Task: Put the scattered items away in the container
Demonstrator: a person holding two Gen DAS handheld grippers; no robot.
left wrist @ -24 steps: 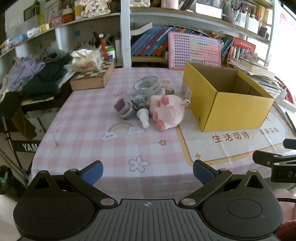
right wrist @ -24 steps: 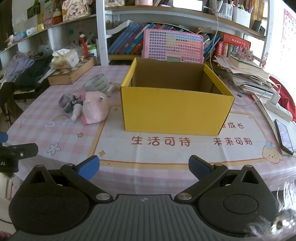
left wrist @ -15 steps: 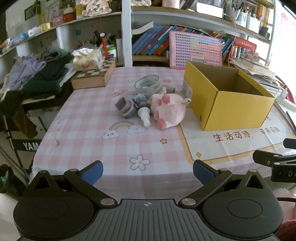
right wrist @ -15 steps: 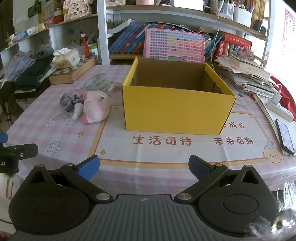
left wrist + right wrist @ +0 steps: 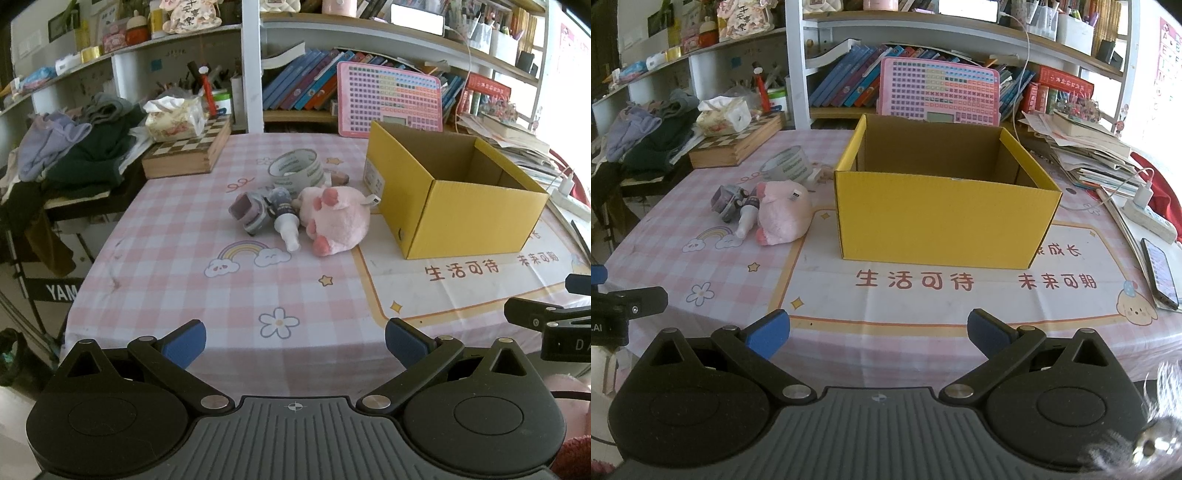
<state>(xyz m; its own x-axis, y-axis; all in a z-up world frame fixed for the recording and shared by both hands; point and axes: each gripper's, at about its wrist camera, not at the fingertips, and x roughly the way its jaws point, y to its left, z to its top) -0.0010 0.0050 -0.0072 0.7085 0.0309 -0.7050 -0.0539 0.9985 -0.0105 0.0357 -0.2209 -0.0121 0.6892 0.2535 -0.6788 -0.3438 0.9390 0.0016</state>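
An open yellow cardboard box (image 5: 465,218) (image 5: 945,218) stands on the table, its inside empty as far as I see. Left of it lie a pink plush pig (image 5: 334,221) (image 5: 783,218), a small white-tipped bottle (image 5: 286,221) (image 5: 745,218), a grey toy car (image 5: 249,214) (image 5: 726,197), a tape roll (image 5: 297,171) (image 5: 788,166) and a small object (image 5: 340,179) behind the pig. My left gripper (image 5: 295,341) is open and empty over the near table edge. My right gripper (image 5: 878,330) is open and empty in front of the box.
A chessboard box (image 5: 188,147) with a tissue pack sits at the back left beside piled clothes (image 5: 74,147). A pink board (image 5: 940,96) and bookshelf stand behind. Papers, a power strip (image 5: 1148,218) and a phone (image 5: 1160,273) lie at the right.
Both views have shifted slightly: the left gripper has moved a little forward and up towards the items. Both grippers stay open.
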